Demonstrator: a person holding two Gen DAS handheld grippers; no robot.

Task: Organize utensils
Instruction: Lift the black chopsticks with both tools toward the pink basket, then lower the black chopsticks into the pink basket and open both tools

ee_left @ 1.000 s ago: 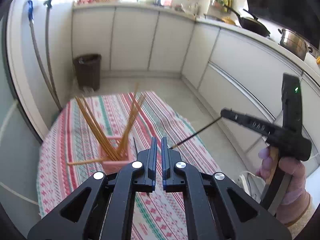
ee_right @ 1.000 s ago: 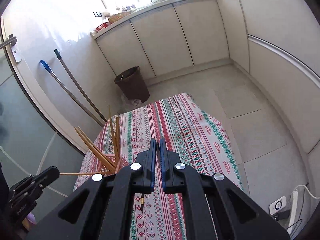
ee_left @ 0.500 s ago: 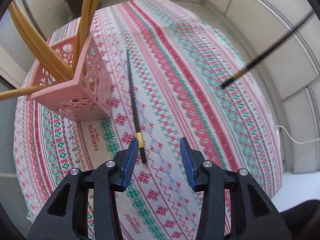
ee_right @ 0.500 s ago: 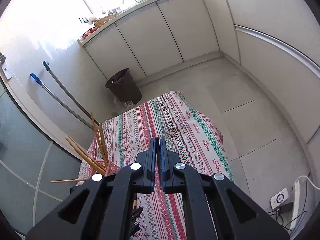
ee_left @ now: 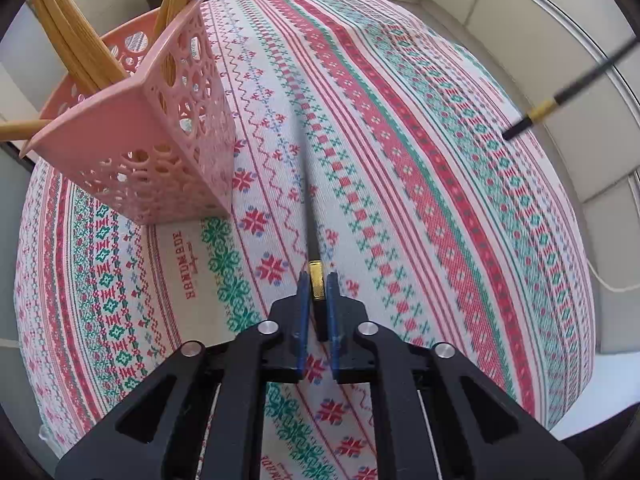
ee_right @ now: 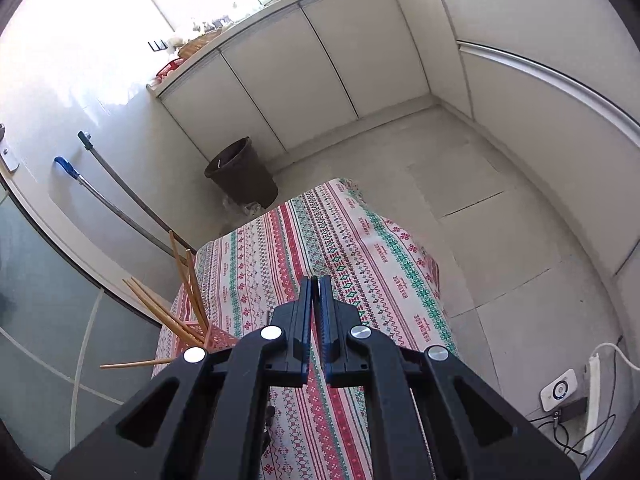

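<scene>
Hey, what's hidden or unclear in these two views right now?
- Right gripper: its jaws hide whatever they pinch; the second black chopstick leaves the left view's edge.
- Black chopstick in the left gripper: far half blurred.
- Wooden chopsticks: tops cut off; pink basket hides their bases.

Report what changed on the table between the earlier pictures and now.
The left tongs came down to the tablecloth, opened, then shut on the black chopstick lying beside the pink basket. The right tongs stayed shut on the second black chopstick; basket and wooden chopsticks unchanged.
</scene>
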